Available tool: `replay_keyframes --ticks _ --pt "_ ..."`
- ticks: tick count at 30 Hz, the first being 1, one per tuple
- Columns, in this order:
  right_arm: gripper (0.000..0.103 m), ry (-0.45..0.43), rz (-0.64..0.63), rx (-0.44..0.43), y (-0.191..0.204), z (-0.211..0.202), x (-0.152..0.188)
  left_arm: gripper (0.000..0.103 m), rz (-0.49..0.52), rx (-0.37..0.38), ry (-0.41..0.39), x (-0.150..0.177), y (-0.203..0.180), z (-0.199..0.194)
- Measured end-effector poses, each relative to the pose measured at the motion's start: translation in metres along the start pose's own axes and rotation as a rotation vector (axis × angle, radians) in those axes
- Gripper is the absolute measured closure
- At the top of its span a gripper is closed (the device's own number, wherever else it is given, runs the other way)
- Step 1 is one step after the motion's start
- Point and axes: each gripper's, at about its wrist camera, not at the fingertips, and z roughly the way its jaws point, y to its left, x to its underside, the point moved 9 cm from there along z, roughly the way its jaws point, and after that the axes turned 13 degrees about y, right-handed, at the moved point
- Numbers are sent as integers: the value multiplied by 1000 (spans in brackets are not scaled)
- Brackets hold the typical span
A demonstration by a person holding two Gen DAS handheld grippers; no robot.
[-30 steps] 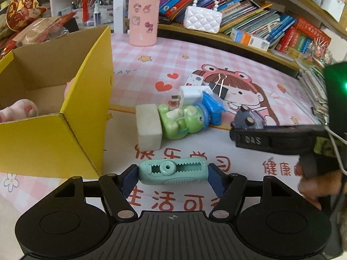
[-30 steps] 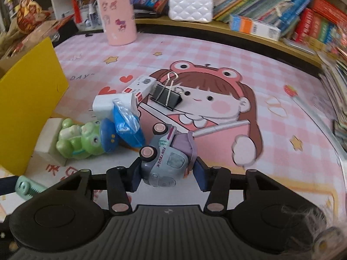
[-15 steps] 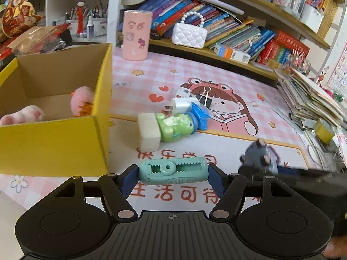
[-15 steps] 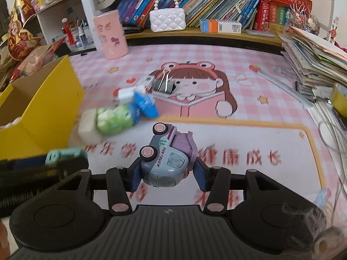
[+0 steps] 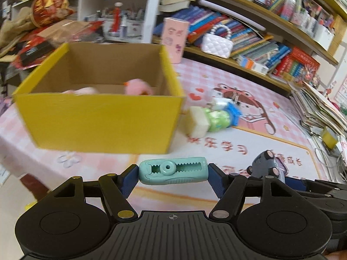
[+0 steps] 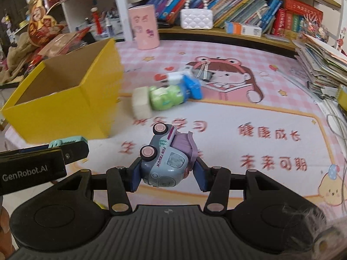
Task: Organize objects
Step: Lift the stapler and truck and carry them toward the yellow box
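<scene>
My left gripper (image 5: 173, 176) is shut on a teal toothed clip-like tool (image 5: 172, 170), held crosswise above the pink mat, in front of the yellow cardboard box (image 5: 97, 117). Two pink plush toys (image 5: 138, 87) lie inside the box. My right gripper (image 6: 165, 173) is shut on a grey-blue toy truck (image 6: 164, 160) with pink wheels, held over the mat to the right of the box (image 6: 65, 106). The truck (image 5: 267, 165) also shows at the right of the left wrist view. On the mat beyond lie a beige block (image 6: 141, 103), a green frog toy (image 6: 167, 97) and a blue packet (image 6: 192, 85).
A pink cylinder (image 6: 144, 27) and a white quilted purse (image 6: 196, 18) stand at the mat's far edge below shelves of books. A stack of books (image 6: 321, 62) lies at the right. Clutter and bags fill the far left behind the box.
Both grippers have pulled back and up with their objects. The box, at the left edge before, now fills the middle of the left wrist view, and the pile of toys looks farther away.
</scene>
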Motion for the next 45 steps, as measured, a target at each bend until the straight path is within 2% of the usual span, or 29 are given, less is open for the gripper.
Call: replay_keyframes --ticks 10,19,45 --pt "56 24 -54 -46 67 -7 35 34 -56 -49 -7 32 64 -34" --pt "56 29 -96 -67 109 -15 60 34 -76 -58 -26 50 97 -56" --pt "56 -16 -144 -64 168 -37 77 34 -94 -53 -103 62 146 -96"
